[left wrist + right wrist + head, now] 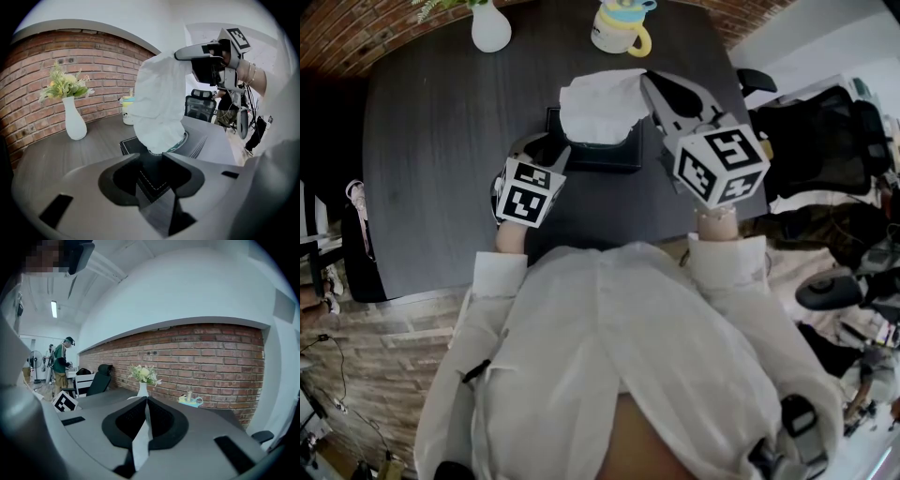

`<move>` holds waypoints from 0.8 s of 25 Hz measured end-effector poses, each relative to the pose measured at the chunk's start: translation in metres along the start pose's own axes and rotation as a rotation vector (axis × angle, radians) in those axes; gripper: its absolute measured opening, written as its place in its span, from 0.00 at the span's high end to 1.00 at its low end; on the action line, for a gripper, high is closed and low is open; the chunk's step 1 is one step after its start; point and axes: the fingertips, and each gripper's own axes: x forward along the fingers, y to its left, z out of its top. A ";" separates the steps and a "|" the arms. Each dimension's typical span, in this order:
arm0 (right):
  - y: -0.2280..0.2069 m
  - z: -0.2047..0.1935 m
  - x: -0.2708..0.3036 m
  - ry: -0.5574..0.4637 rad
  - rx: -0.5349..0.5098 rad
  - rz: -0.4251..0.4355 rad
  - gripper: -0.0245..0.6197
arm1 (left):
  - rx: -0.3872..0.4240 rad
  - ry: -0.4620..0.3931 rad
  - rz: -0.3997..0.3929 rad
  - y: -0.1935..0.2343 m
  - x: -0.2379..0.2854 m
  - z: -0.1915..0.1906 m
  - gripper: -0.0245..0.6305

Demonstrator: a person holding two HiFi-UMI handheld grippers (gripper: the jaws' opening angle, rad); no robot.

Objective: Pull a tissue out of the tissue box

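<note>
A black tissue box (602, 155) lies on the dark table (431, 141). A white tissue (600, 101) stands up out of its slot, its lower part still in the box. My right gripper (649, 84) is raised above the box's right end and shut on the tissue's top corner. In the right gripper view a white strip of tissue (139, 444) is pinched between the closed jaws. From the left gripper view the tissue (159, 101) hangs from the right gripper (180, 55). My left gripper (551, 150) is at the box's left end, its jaws a little apart, the box's corner (151, 180) in the gap.
A white vase (490, 26) with flowers and a pale mug (621, 30) stand at the table's far edge. A black office chair (825, 131) is to the right of the table. A person (60, 363) stands far off in the room.
</note>
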 end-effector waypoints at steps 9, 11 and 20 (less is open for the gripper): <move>0.000 0.008 -0.011 -0.033 0.008 0.000 0.95 | -0.016 -0.007 -0.007 0.000 -0.001 0.001 0.74; -0.001 0.009 -0.013 -0.036 0.008 -0.001 0.95 | -0.024 -0.009 -0.007 0.000 -0.001 0.001 0.74; -0.020 0.007 -0.025 -0.066 0.055 -0.058 0.95 | -0.096 -0.065 0.002 0.006 -0.008 0.015 0.74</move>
